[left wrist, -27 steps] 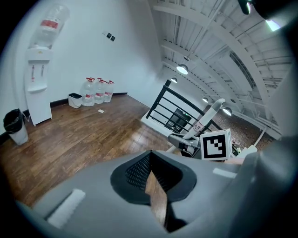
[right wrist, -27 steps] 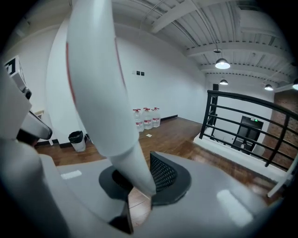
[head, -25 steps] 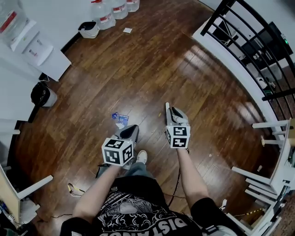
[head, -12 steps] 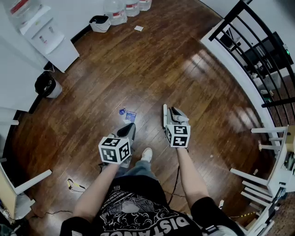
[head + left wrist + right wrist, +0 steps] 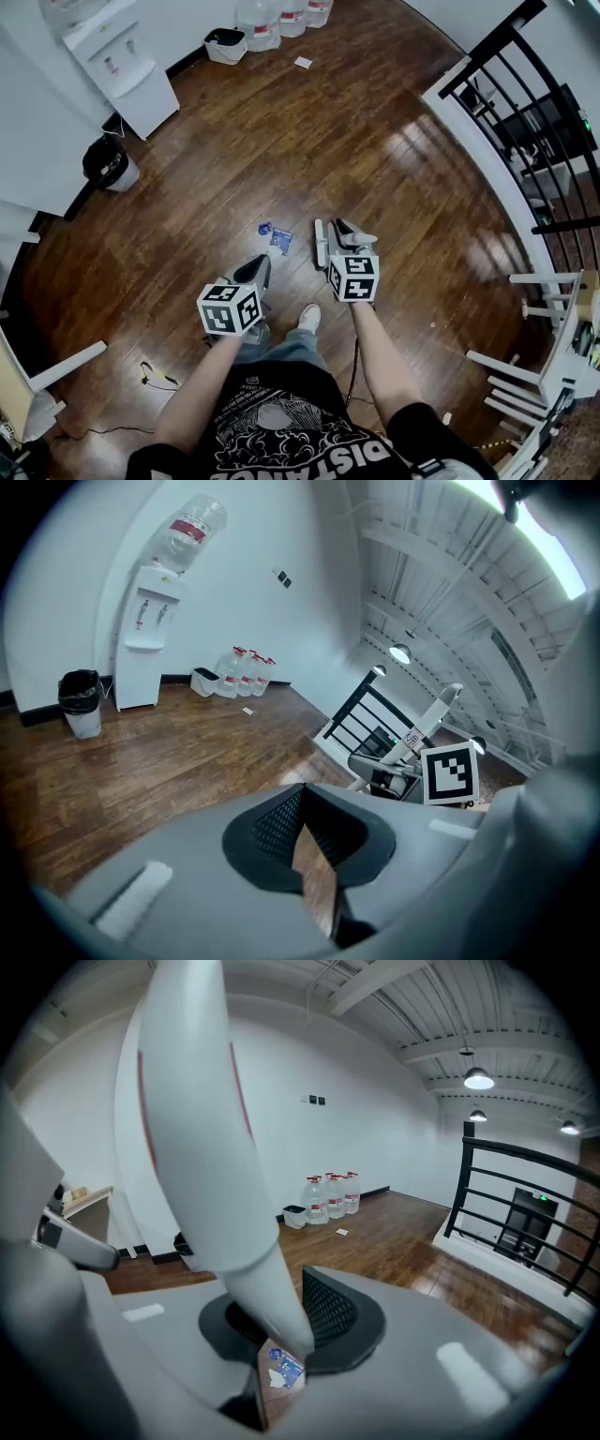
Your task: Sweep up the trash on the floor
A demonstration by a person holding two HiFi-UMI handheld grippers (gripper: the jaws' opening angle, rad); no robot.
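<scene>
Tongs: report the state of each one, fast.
Left tongs: closed, tips together, nothing between them.
Right tongs: closed on the white handle.

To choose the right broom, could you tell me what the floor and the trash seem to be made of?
The floor looks like dark varnished wood planks: board seams and glossy reflections show. The trash seems to be thin printed plastic or paper, blue and white, lying flat; it is too small to be sure.

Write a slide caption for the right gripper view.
Right gripper clamps a white handle; blue trash lies on the floor beyond.
</scene>
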